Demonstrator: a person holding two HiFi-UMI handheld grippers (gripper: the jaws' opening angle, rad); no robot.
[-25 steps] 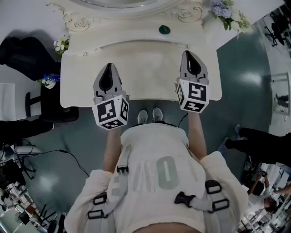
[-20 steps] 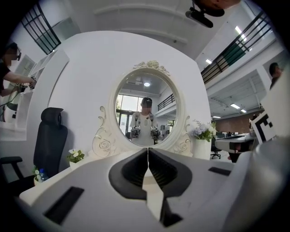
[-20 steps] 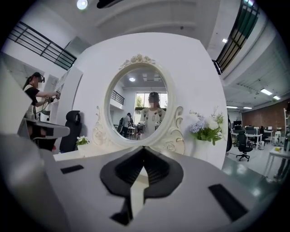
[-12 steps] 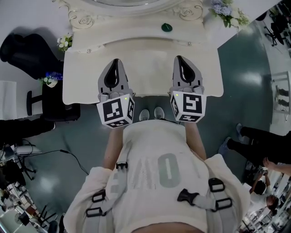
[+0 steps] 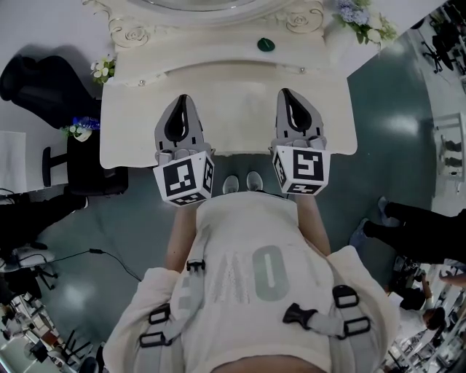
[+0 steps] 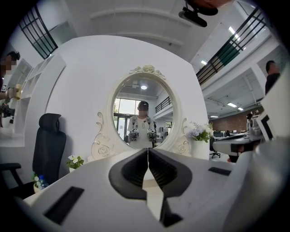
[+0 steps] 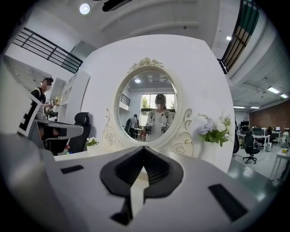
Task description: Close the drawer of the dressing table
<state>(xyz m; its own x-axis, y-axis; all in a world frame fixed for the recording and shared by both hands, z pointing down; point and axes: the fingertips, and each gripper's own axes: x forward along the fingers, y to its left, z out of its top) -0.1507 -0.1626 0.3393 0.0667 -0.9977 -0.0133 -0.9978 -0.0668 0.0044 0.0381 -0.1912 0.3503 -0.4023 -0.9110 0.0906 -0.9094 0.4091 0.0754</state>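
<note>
The white dressing table [image 5: 138, 131] lies below me, its top reaching back to an oval mirror [image 6: 142, 113]. No drawer front shows apart from the table's front edge in any view. My left gripper [image 5: 183, 98] hovers over the left half of the top, shut and empty, its jaws meeting in the left gripper view [image 6: 147, 152]. My right gripper [image 5: 285, 92] hovers over the right half, also shut with nothing in it, as the right gripper view [image 7: 143, 149] confirms. Both point level at the mirror [image 7: 152, 108].
A small dark green object [image 5: 266, 45] sits at the table's back. Flowers [image 5: 360, 18] stand at the back right, a small plant [image 5: 102, 69] at the left. A black chair [image 5: 44, 80] is left of the table. A person's legs [image 5: 415, 233] are at the right.
The right gripper has slid left toward the table's middle and the left gripper has edged a little forward. Over the last half second both have kept still, jaws shut throughout.
</note>
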